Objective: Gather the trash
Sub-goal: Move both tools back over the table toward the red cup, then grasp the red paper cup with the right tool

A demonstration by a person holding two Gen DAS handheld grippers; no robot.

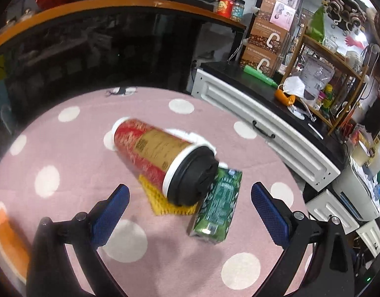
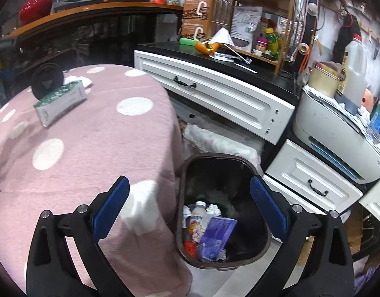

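— How do the grippers stand?
— Left gripper [image 1: 190, 195] gapes wide, empty, above the toppled cup [image 1: 162, 156] and green carton [image 1: 217, 210] on the pink dotted table [image 1: 66, 148].
— The right?
— Right gripper [image 2: 190, 190] equally wide, empty, over the trash bin [image 2: 261, 222] right of the table.

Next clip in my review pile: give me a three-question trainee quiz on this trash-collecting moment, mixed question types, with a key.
1. True or false: the left gripper is shut on the green carton.
2. Multiple choice: the paper cup on the table is A) upright, B) lying on its side with its black lid toward the camera, C) inside the bin.
3. Fill in: the right gripper is open above the ____, which holds a purple packet and a small bottle.

Key: 1 false, its jaws are open and hold nothing. 2 B; the lid touches the green carton. 3 trash bin, on the floor beside the pink dotted tablecloth.
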